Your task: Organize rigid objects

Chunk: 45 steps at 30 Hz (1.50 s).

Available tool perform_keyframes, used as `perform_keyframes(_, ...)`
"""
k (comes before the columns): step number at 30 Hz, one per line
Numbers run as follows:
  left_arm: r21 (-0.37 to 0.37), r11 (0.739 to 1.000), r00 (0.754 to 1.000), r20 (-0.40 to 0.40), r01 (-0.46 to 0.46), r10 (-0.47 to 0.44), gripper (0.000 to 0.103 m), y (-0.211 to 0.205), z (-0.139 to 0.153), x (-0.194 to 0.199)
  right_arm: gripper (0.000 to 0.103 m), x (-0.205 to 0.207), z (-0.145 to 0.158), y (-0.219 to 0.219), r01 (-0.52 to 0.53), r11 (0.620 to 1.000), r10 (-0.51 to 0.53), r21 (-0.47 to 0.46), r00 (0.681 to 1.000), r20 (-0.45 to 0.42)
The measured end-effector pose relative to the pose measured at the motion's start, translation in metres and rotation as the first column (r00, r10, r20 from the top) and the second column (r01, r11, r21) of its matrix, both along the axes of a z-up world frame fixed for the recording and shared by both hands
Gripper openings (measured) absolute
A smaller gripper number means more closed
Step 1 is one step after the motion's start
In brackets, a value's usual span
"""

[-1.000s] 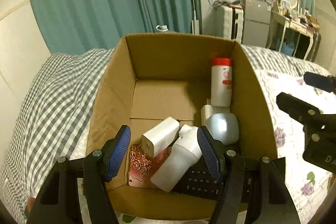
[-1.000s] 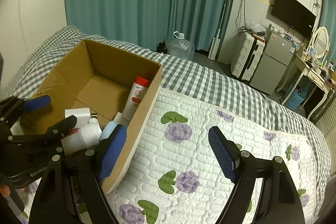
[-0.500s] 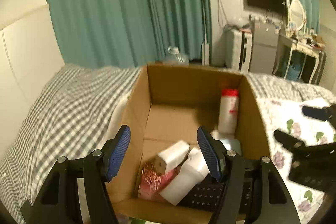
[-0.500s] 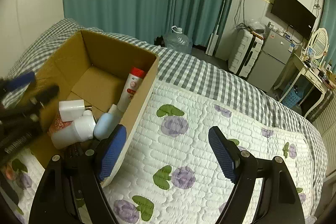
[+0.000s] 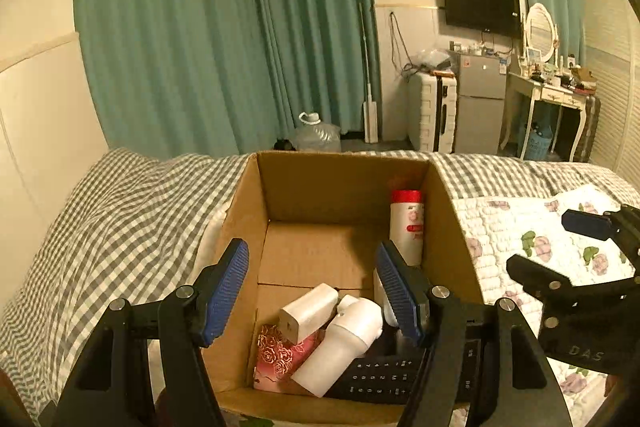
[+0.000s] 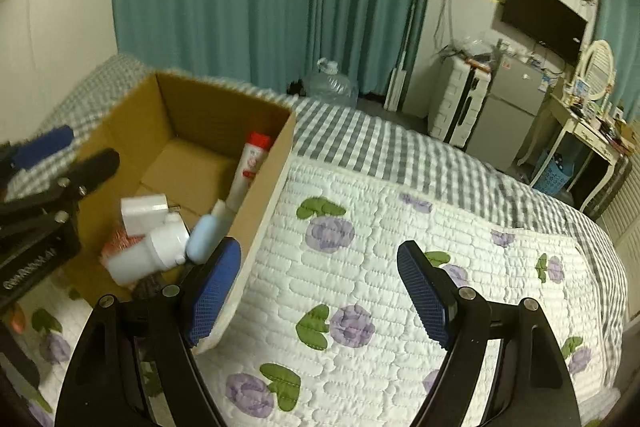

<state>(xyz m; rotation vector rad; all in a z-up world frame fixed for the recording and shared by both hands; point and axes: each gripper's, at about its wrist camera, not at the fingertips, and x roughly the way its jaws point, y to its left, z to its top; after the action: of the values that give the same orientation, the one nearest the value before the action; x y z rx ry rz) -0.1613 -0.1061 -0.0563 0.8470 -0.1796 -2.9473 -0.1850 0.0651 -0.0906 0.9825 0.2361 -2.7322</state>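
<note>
Cardboard box (image 5: 452, 227) is sitting on the bed (image 6: 400, 227), along the left edge of the floral quilt, and it's holding everything I can see: red-capped bottle (image 5: 407, 227) leaning in the far right corner, white charger (image 5: 307, 311), white bottle (image 5: 342, 341), pink rose-print item (image 5: 280, 359) and a black keypad device (image 5: 380, 375) piled against the near wall. I'm holding the left gripper (image 5: 314, 291) over the near wall, jaws spread wide, nothing between them. Right gripper (image 6: 320, 291) is hovering over bare quilt just right of the box, jaws also wide and empty. Judging the sort nearly done. Risks: right gripper's left finger (image 6: 212, 291) is sitting close by the box's near right corner, so a sideways drift could shove or tip it. Pile is loose too; a careless dip could roll the white bottle.
</note>
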Motion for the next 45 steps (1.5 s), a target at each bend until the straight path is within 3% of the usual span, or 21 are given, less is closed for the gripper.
perform_keyframes(3,0.021,1.000,1.000,-0.017,-0.009,0.009,0.069,-0.002,0.003,0.004,0.083,0.016,0.007,0.005,0.033,0.999,-0.036,-0.038,0.997,-0.067)
perform_keyframes(8,0.092,0.996,1.000,0.021,-0.002,0.000,0.069,-0.008,0.002,0.002,0.092,0.041,0.016,0.008,0.067,0.994,-0.081,-0.087,0.983,-0.165)
perform_keyframes(12,0.124,0.992,1.000,0.007,0.009,-0.010,0.069,-0.010,0.004,0.007,0.098,0.055,0.020,0.009,0.091,0.990,-0.111,-0.104,0.972,-0.207)
perform_keyframes(14,0.125,0.992,1.000,-0.017,0.023,-0.021,0.069,-0.007,0.008,0.013,0.103,0.059,0.022,0.010,0.102,0.988,-0.125,-0.118,0.969,-0.212)
perform_keyframes(21,0.099,0.994,0.997,-0.068,0.039,-0.032,0.069,0.001,0.014,0.027,0.103,0.066,0.020,0.008,0.112,0.987,-0.132,-0.111,0.971,-0.197)
perform_keyframes(25,0.131,0.990,0.996,-0.076,0.057,-0.047,0.069,-0.002,0.015,0.028,0.103,0.067,0.019,0.008,0.117,0.986,-0.138,-0.116,0.971,-0.194)
perform_keyframes(45,0.117,0.993,0.999,-0.049,0.015,-0.009,0.069,-0.005,0.010,0.025,0.103,0.067,0.016,0.006,0.113,0.989,-0.131,-0.100,0.972,-0.195)
